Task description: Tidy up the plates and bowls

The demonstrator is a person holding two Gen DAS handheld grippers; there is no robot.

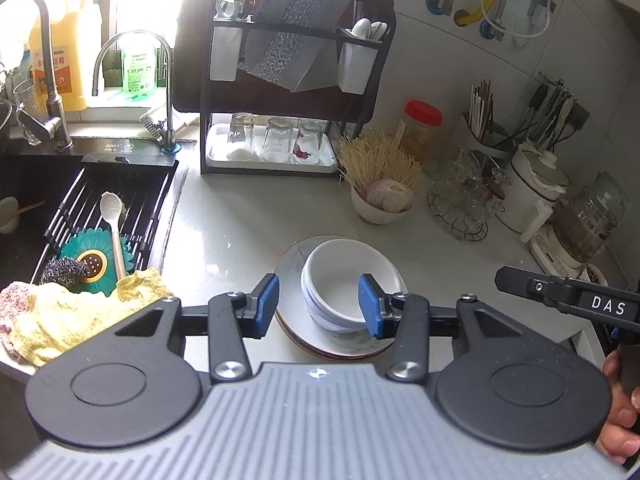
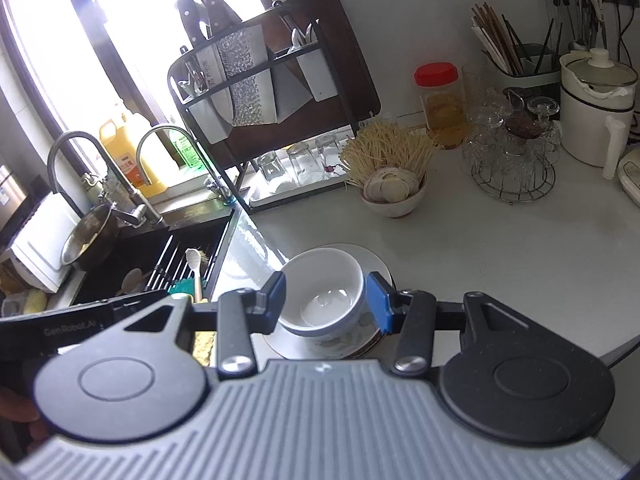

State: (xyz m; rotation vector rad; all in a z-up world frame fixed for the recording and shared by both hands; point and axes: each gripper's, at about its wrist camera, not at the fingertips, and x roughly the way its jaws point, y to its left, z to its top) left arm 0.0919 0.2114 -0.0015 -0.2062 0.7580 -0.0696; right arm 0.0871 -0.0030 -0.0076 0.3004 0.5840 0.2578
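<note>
Stacked white bowls (image 1: pixel 340 280) sit on a stack of plates (image 1: pixel 292 280) on the pale counter, near its front edge. My left gripper (image 1: pixel 319 306) is open and empty, held above the stack with the bowls showing between its blue pads. My right gripper (image 2: pixel 326 302) is open and empty too, above the same bowls (image 2: pixel 326 292) and plates (image 2: pixel 376 264). Whether either gripper touches the bowls I cannot tell. The right gripper's body (image 1: pixel 568 296) shows at the right edge of the left wrist view.
A black sink (image 1: pixel 60 208) with a drying rack, spoon, scrubber and cloths lies left. A black dish rack (image 1: pixel 280 80) with upturned glasses stands behind. A bowl of noodles and slices (image 1: pixel 380 196), a red-lidded jar, a wire glass holder and kettles stand right.
</note>
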